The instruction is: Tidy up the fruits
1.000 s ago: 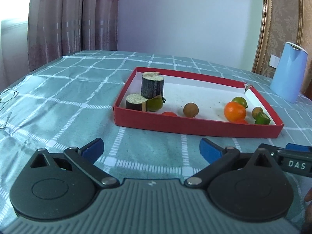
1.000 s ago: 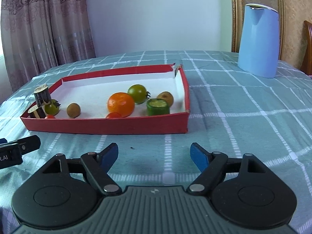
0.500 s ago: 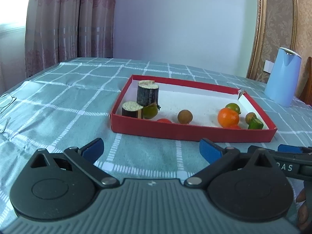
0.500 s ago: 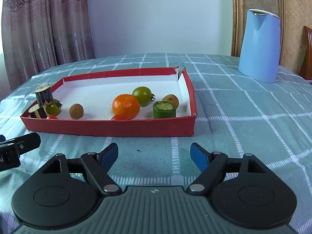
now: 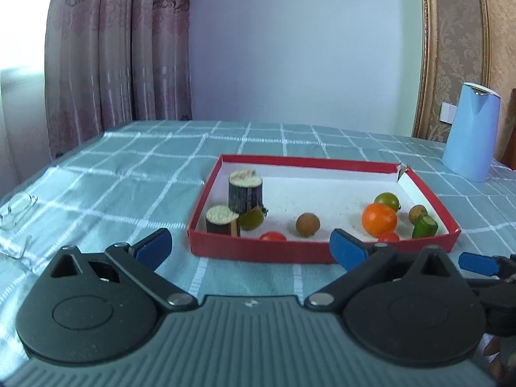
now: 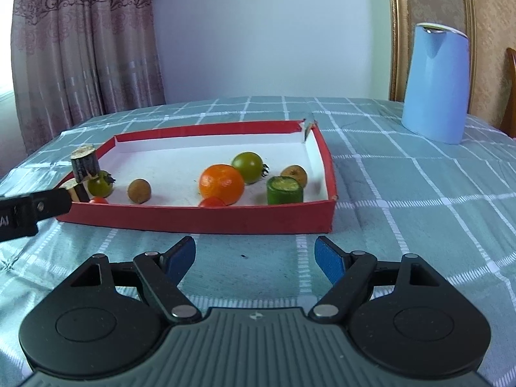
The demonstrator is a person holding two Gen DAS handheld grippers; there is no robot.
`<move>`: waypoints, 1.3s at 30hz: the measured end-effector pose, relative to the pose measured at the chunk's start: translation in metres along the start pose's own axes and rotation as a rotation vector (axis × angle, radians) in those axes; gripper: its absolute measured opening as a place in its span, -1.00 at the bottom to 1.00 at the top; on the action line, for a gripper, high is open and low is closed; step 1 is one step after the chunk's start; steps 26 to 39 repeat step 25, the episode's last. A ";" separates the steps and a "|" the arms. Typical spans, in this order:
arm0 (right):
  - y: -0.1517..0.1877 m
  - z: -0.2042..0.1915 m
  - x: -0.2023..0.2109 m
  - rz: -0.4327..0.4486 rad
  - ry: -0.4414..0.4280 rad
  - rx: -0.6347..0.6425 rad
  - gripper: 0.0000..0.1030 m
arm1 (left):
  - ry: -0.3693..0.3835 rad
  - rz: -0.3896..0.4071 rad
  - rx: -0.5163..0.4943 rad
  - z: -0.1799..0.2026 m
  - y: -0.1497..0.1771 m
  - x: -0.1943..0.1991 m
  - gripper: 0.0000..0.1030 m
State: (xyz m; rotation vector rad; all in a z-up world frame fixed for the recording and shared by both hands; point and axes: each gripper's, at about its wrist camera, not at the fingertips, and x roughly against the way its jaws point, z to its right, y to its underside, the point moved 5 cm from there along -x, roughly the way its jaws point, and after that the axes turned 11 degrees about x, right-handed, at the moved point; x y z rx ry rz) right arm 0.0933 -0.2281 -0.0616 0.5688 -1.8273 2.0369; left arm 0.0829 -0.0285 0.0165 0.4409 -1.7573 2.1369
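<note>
Soft daylight, fisheye bend, mild blur

Light enters at nine o'clock, where the window (image 5: 13, 90) blows out white beside the curtain (image 6: 80, 48). Shadows under the orange (image 6: 221, 184) are faint. Frame edges bow and darken at the corners; the left view looks slightly softer throughout.

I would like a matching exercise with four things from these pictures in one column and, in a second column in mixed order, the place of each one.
Things
1. round orange fruit
2. light blue plastic jug
3. cut green cylinder piece
4. dark bark-covered stem pieces

Places
A. at the left end of the shallow red cardboard tray
B. on the checked teal tablecloth, outside the tray
C. near the tray's front right corner
D. in the tray, in front of a green tomato

Pairs: 1-D, 2-B, 3-C, 4-A
</note>
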 end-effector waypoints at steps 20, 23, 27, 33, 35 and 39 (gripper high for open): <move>-0.002 0.000 0.005 0.041 -0.034 -0.015 0.57 | 0.016 -0.006 -0.005 0.006 -0.005 -0.003 1.00; -0.002 0.001 0.005 0.043 -0.037 -0.018 0.57 | -0.009 0.006 -0.008 0.005 -0.004 -0.003 1.00; -0.002 0.001 0.005 0.045 -0.035 -0.019 0.57 | -0.007 0.004 -0.012 0.005 -0.004 -0.003 1.00; -0.002 0.001 0.005 0.045 -0.035 -0.019 0.57 | -0.007 0.004 -0.012 0.005 -0.004 -0.003 1.00; -0.002 0.001 0.005 0.045 -0.035 -0.019 0.57 | -0.007 0.004 -0.012 0.005 -0.004 -0.003 1.00; -0.002 0.001 0.005 0.045 -0.035 -0.019 0.57 | -0.007 0.004 -0.012 0.005 -0.004 -0.003 1.00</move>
